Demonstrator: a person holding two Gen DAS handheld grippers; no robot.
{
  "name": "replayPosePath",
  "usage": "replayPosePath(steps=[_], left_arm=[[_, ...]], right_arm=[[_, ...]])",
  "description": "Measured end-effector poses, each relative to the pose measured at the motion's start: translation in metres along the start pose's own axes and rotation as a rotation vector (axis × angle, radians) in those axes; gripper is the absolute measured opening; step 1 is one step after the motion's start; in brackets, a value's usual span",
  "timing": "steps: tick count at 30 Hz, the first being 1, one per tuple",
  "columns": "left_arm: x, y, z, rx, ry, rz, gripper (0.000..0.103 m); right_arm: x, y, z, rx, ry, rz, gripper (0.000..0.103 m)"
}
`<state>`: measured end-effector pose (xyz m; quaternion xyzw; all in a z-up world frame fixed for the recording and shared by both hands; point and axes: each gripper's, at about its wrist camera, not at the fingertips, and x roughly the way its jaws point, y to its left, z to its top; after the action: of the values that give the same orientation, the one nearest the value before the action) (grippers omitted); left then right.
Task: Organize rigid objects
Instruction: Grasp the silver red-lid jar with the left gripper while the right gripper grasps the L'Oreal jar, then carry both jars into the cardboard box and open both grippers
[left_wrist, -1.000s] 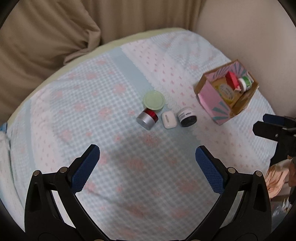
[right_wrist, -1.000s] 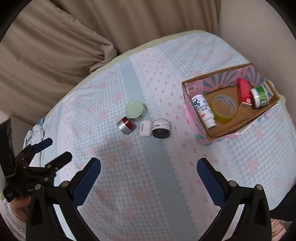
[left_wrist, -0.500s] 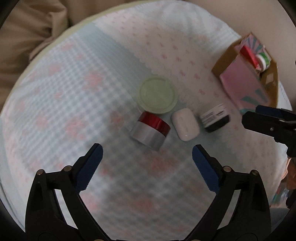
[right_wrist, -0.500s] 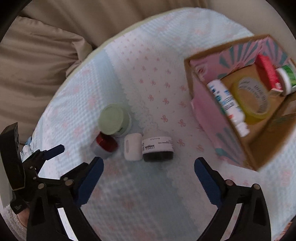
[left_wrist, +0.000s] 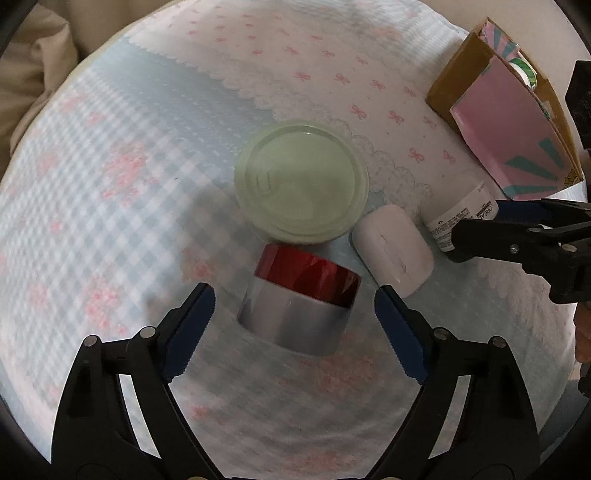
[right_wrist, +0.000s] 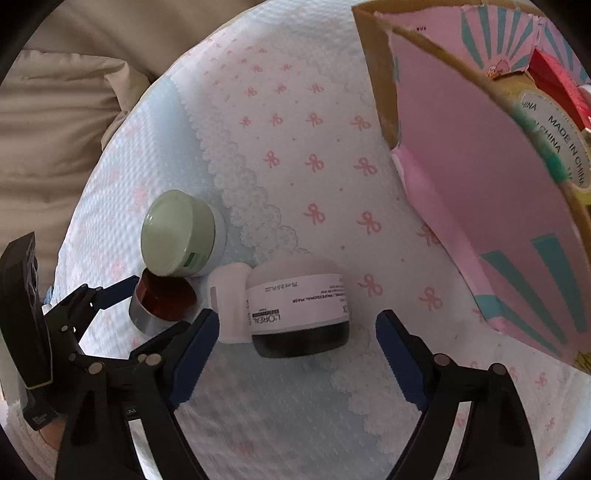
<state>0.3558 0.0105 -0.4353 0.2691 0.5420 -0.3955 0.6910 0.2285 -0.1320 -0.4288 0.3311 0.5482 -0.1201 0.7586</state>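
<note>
A red-lidded silver jar lies on the bed, right in front of my open left gripper, its jaws on either side and apart from it. Behind it stand a green-lidded jar and a white case. A white L'Oreal jar with a black base sits just ahead of my open right gripper, between the jaw tips. The red jar, green jar and white case also show in the right wrist view, with the left gripper around the red jar.
A pink and teal cardboard box stands at the right, holding a tape roll and a red item. It also shows in the left wrist view. A beige pillow lies at the bed's far left.
Both grippers have come down and forward to the group of jars. The left now brackets the red jar, the right the L'Oreal jar. Both stay open.
</note>
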Motion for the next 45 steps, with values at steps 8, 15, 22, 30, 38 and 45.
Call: replayPosePath(steps=[8,15,22,30,38,45], left_arm=[[0.012,-0.005,0.000,0.016,0.006,-0.001,0.059],[0.009,-0.005,-0.003,-0.008,-0.013,0.003,0.059],[-0.008,0.002,-0.016,-0.059,-0.033,-0.001,0.058],[-0.043,0.003,-0.032,-0.120,-0.080,-0.005,0.058],[-0.100,-0.010,-0.044,-0.193,-0.145,-0.010,0.058],[-0.169,-0.038,-0.047,-0.262,-0.197,-0.022,0.058]], right_arm=[[0.010,0.000,0.005,-0.007,0.027,-0.006,0.054],[0.010,0.003,0.006,-0.005,0.025,0.000,0.054],[-0.003,0.001,-0.001,-0.003,0.001,0.015,0.054],[-0.028,0.006,-0.009,-0.013,-0.037,0.042,0.054],[-0.077,0.016,-0.029,-0.012,-0.090,0.080,0.054],[-0.149,0.024,-0.051,-0.036,-0.127,0.094,0.054]])
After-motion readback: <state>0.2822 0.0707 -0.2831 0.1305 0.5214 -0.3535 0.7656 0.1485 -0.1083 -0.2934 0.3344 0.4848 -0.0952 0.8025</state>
